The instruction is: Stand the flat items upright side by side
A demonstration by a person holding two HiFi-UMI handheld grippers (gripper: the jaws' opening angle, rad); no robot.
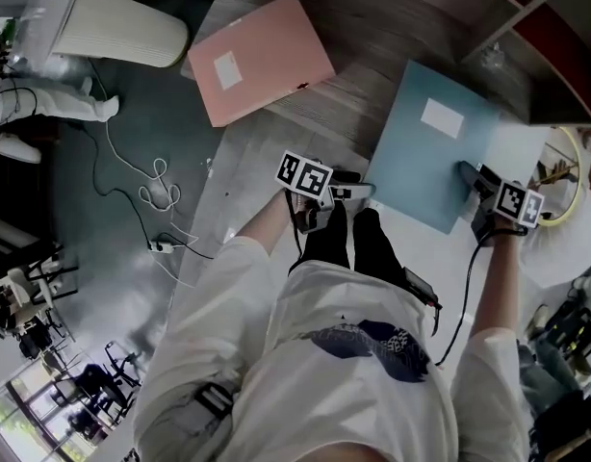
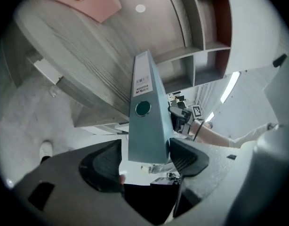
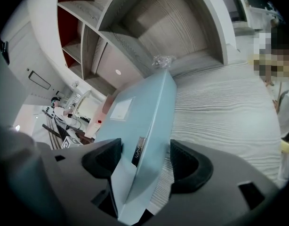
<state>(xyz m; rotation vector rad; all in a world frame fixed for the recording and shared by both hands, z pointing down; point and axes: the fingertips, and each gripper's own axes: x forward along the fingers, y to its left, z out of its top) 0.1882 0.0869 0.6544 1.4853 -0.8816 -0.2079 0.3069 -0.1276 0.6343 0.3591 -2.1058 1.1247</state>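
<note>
A blue binder (image 1: 430, 152) rests on the table with its white-labelled cover facing up. My left gripper (image 1: 361, 192) is at its near left corner and my right gripper (image 1: 471, 179) at its near right edge. In the left gripper view the binder's spine (image 2: 147, 121), with its finger hole, stands between the jaws of the left gripper (image 2: 144, 157); the right pad is against it and a gap shows at the left pad. In the right gripper view the binder's edge (image 3: 140, 126) sits between the jaws of the right gripper (image 3: 144, 157), with wood showing beside the right pad. A pink binder (image 1: 262, 56) lies flat farther back on the left.
A shelf unit (image 1: 526, 27) with open compartments stands behind the wood-grain table (image 1: 344, 114). Crumpled clear plastic (image 3: 161, 60) lies near the shelf's foot. To the left, on the floor, are a white ribbed bin (image 1: 113, 27) and loose cables (image 1: 156, 195).
</note>
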